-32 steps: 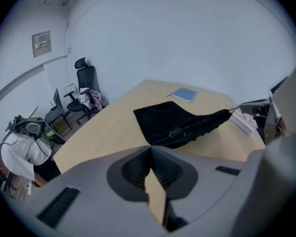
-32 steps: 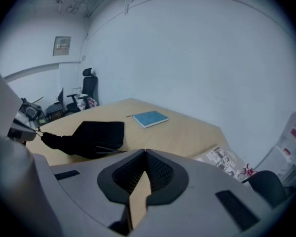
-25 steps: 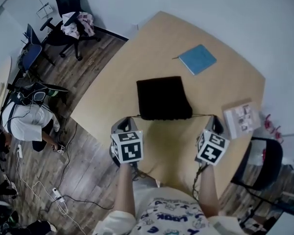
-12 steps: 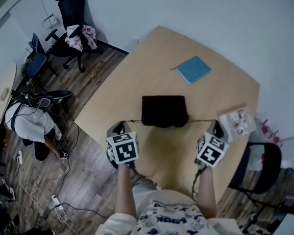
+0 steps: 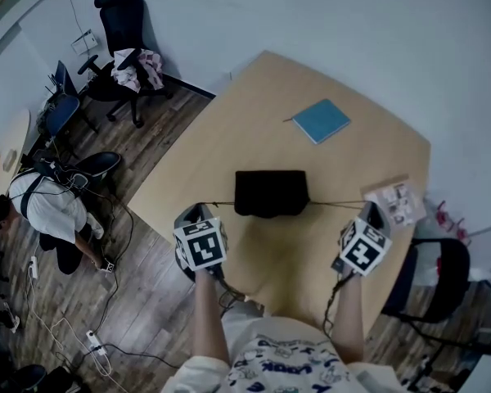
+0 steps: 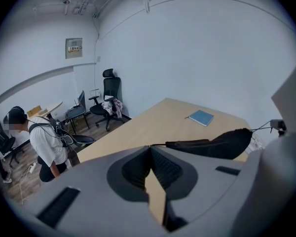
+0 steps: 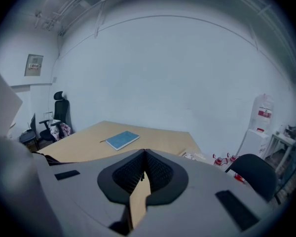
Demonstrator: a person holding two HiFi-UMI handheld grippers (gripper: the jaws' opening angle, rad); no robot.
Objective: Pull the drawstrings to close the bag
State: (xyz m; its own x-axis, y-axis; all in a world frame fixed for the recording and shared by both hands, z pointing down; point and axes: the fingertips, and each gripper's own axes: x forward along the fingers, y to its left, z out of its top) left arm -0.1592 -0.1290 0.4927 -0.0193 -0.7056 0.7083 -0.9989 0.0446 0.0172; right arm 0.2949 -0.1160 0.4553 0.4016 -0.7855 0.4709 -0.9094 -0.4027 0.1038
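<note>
At left, pinches the left drawstring taut in the left gripper. Mid-table, keeps the black bag strung between both cords. Looks soft, light, prone to sliding, so best taken by the thin cords near their ends. At right, clamps the right drawstring in the right gripper.

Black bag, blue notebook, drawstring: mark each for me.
black bag (image 5: 272, 193), head view, middle of the fabric.
blue notebook (image 5: 322, 121), head view, middle of the cover.
drawstring (image 5: 335, 204), head view, taut stretch right of the bag.
</note>
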